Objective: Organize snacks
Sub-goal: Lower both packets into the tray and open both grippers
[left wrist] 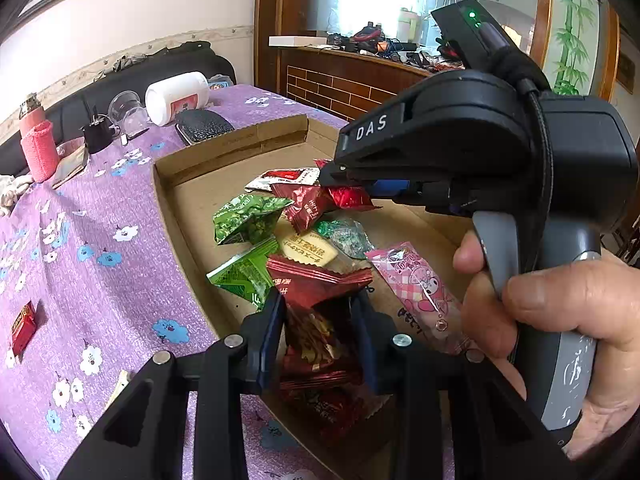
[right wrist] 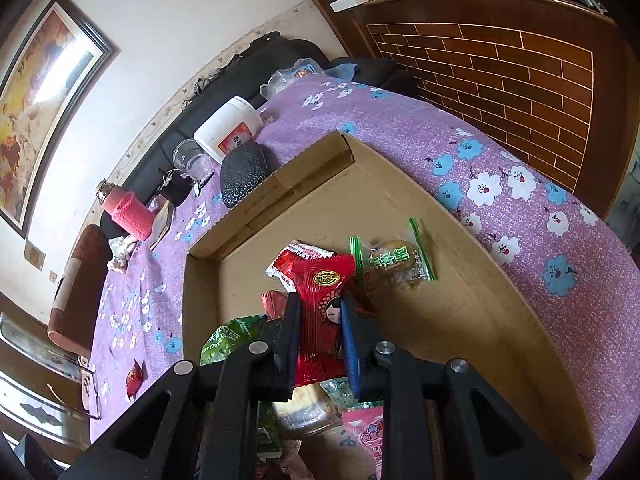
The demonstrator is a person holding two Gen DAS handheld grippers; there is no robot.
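To the far left of our left hand-held gripper (left wrist: 318,312), on the purple flower-printed cloth of the surface (left wrist: 100,240), we see a small red box (left wrist: 23,326), and farther off a pink knitted bottle sleeve (left wrist: 38,150), a clear plastic cup (left wrist: 126,110) and a white plastic tub lying on its side (left wrist: 176,96). Just left of the gripper's fingertips, inside the shallow brown cardboard tray (left wrist: 168,208), lie two green crinkled snack packets (left wrist: 248,220), one beyond the other. Our left hand-held gripper stands narrow, its pads pressed on a dark red foil snack packet (left wrist: 316,280) that sits between them at the near edge of the pile. Ahead of it are a yellow cracker packet (left wrist: 312,250) and a small teal-speckled sweet (left wrist: 346,236). Just to the right lies a long pink checked packet with a cartoon figure (left wrist: 416,284). Farther right and beyond, our right hand-held gripper (right wrist: 320,312) reaches into the same tray, gripped by a hand (left wrist: 568,320). In its own view it is also narrow, clamped on a bright red packet printed with a doll's face (right wrist: 320,300). To the right of its fingertips, a little ahead, a clear packet with green sealed ends holding a brownish cake (right wrist: 394,260) rests alone on the tray floor.
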